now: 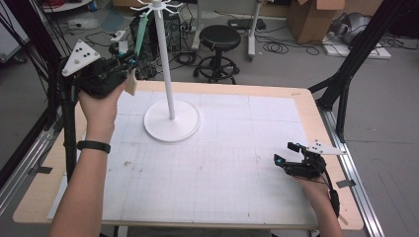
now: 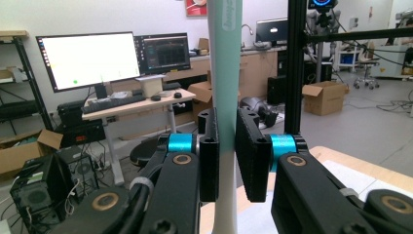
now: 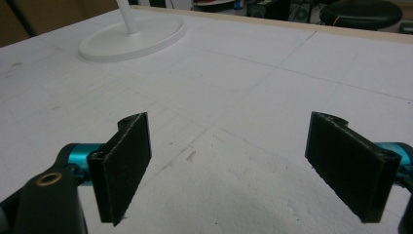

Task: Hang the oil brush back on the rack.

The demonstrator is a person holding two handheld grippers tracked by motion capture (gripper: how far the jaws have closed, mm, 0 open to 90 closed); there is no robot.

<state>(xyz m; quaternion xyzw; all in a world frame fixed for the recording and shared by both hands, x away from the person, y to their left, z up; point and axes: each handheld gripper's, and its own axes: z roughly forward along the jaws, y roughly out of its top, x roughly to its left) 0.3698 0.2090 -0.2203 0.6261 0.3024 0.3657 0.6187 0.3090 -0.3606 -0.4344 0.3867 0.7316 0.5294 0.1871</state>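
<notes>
The left hand-held gripper (image 1: 129, 64) is raised to the left of the white stand (image 1: 171, 118), above the far left corner of the surface (image 1: 222, 187); it is clenched on a long mint-green strip (image 1: 142, 30), which from the high view runs up and slightly toward the stand's top, where thin white hooks (image 1: 157, 6) spread out; whether the strip's upper end touches a hook cannot be told. In the left gripper view the strip (image 2: 225, 73) stands nearly upright between the two black pads (image 2: 209, 156), which close in on it from both sides, with little or no gap at either pad, and its paler lower part runs down below them; the left hand-held gripper (image 2: 227, 161) points level, out over the room. The stand's round base sits on the far half of the surface, its thin pole rising straight; the right hand-held gripper (image 1: 287, 153) lies well to the right of the stand and nearer the person, low over the surface; its jaws are spread wide with nothing between them, and in the right gripper view the right hand-held gripper (image 3: 229, 165) faces the stand's base (image 3: 131, 36) across the bare white sheet.
</notes>
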